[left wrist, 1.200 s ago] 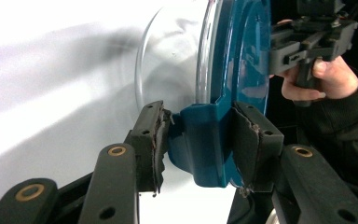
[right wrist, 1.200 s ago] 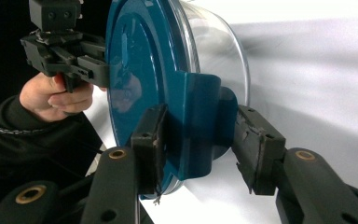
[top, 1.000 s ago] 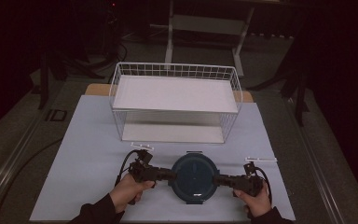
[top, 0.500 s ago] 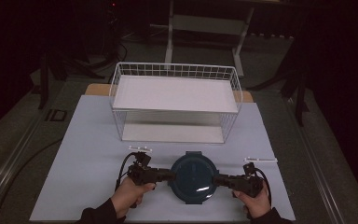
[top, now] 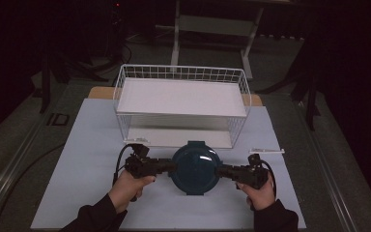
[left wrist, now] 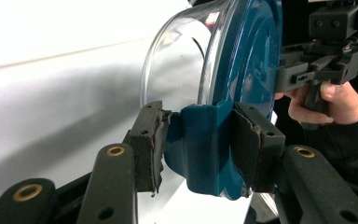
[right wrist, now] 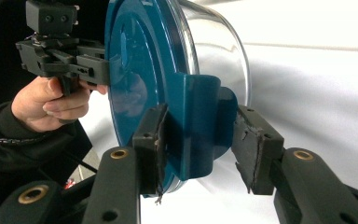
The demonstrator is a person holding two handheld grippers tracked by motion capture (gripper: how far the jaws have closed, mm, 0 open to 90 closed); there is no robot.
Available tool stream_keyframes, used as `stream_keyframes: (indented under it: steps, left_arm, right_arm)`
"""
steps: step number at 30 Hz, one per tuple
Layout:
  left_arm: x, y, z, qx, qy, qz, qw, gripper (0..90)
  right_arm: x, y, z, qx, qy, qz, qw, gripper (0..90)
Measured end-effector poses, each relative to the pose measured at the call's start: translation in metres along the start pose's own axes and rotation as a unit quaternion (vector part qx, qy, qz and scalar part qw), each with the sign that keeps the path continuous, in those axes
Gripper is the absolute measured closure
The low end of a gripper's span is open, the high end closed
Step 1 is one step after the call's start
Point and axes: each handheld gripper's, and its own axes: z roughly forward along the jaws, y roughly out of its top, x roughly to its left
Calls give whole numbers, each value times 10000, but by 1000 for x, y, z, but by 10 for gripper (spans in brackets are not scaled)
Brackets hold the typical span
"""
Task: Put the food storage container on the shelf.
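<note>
The thing in hand is a round glass container (top: 194,166) with a teal clip-on lid (left wrist: 254,70), carried between the two grippers over the near part of the white worktop (top: 92,140), just in front of the white wire basket (top: 181,92). The left gripper (left wrist: 200,149) has its jaws partly closed on the teal side clip (left wrist: 205,140) at the container's left; the right gripper (right wrist: 198,140) has the opposite clip (right wrist: 200,126) between its jaws, the lid-side pad touching while the pad on the bowl side looks a little apart, so the firmness of that hold is hard to judge.

By my judgement the bowl is stiff, fairly heavy for its size and breakable, and its glass wall is smooth and slippery; the plastic clips are the sensible places to hold, since they stick out and give the pads flat faces; yet a clip may hinge or spring loose under load, so both sides should bear evenly and the container stay level.

Whether anything lies inside is hard to tell; the wall is clear but full of reflections; the underside is hidden from the high view, and the basket's lower shelf (top: 176,136) sits partly behind the wire front; the small white strip (top: 266,151) to the right is too small to identify.
</note>
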Motion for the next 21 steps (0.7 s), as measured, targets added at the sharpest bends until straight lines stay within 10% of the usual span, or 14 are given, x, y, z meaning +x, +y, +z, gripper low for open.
stream_keyframes:
  steps: [21]
  left_arm:
    - [49, 35, 10, -262, 539, 216, 9980, 553]
  right_arm:
    - [-37, 45, 45, -187, -111, -349, 9992, 564]
